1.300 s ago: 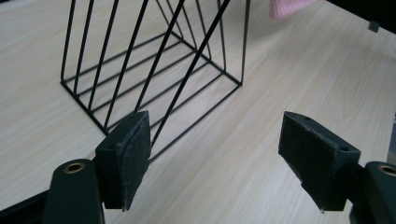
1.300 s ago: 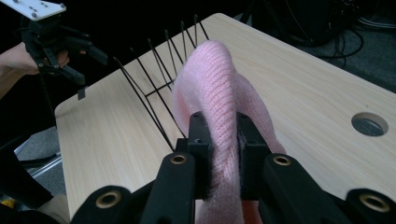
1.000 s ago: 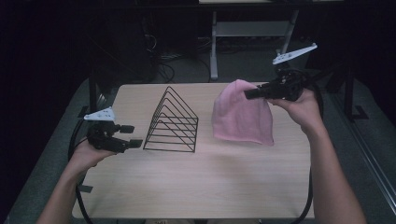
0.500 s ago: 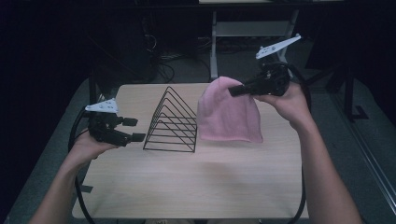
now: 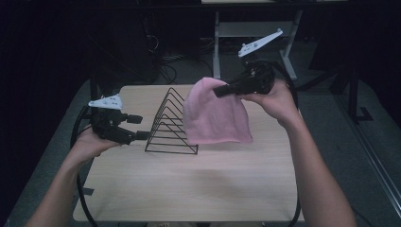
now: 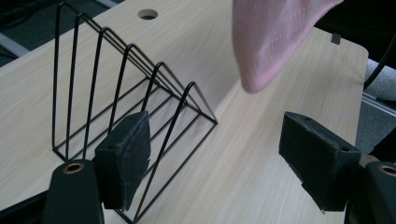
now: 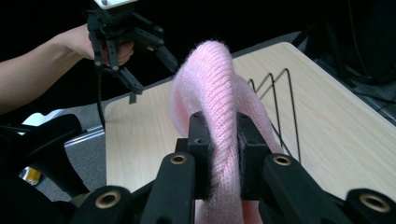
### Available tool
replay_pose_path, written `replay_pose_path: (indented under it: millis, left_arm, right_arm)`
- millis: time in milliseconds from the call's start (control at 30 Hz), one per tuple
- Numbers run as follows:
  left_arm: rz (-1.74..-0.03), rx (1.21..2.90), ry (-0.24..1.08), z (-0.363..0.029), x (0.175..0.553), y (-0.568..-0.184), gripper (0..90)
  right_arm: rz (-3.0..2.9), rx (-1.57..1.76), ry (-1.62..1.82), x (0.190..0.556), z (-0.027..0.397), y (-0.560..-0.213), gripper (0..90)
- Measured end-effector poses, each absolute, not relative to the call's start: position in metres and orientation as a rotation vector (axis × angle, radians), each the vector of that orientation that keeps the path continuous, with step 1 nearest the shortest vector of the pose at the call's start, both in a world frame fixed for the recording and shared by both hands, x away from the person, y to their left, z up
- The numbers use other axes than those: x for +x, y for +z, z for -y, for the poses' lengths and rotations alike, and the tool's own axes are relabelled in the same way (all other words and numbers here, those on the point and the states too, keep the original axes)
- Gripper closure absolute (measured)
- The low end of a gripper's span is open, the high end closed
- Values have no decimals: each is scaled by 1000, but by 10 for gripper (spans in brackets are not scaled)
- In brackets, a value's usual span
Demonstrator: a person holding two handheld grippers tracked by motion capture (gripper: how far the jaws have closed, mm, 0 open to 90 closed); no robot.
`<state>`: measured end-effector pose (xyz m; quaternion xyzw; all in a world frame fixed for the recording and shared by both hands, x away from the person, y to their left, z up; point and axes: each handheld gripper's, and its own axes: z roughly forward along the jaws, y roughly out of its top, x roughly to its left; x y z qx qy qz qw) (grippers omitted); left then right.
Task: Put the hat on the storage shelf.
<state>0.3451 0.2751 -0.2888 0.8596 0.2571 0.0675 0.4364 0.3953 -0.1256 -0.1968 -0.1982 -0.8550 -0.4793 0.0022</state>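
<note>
A pink knitted hat (image 5: 215,116) hangs in the air above the table, its top pinched in my right gripper (image 5: 221,90), which is shut on it. In the right gripper view the knit (image 7: 219,116) bulges up between the two black pads. A black wire rack (image 5: 168,124) of triangular loops stands on the wooden table (image 5: 189,189), partly behind the hat's left edge. My left gripper (image 5: 137,127) hovers open just left of the rack, jaws pointing at it. Its own view shows the rack (image 6: 126,93) ahead and the hat's lower edge (image 6: 271,42) hanging above.
A round cable hole (image 6: 148,14) lies in the tabletop beyond the rack. Cables trail off both table sides. A white desk frame (image 5: 246,33) stands on the dark floor behind the table. The table's near half is bare wood.
My right gripper has carried the pink hat left and upward, so it now overlaps the rack's right side. My left gripper has risen a little beside the rack.
</note>
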Motion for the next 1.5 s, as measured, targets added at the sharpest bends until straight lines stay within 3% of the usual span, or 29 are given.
replay_pose_path:
  millis: [900,1000,1200,1233,1300,1500]
  left_arm:
    - [-582,2177,117,-258,354,-280,254]
    - [-584,2188,95,-260,355,-283,285]
    - [-605,2172,61,-269,358,-289,402]
    - [-611,2163,50,-271,359,-290,483]
    - [-619,2151,46,-275,360,-290,516]
    - [-623,2111,36,-286,364,-289,793]
  right_arm:
    - [2657,-445,-1503,406,55,-180,791]
    - [2660,-421,-1512,406,46,-174,791]
    - [2664,-373,-1538,409,31,-166,791]
    - [2655,-370,-1546,409,27,-164,791]
    - [2652,-371,-1549,409,26,-163,791]
    - [2643,-362,-1588,411,18,-160,792]
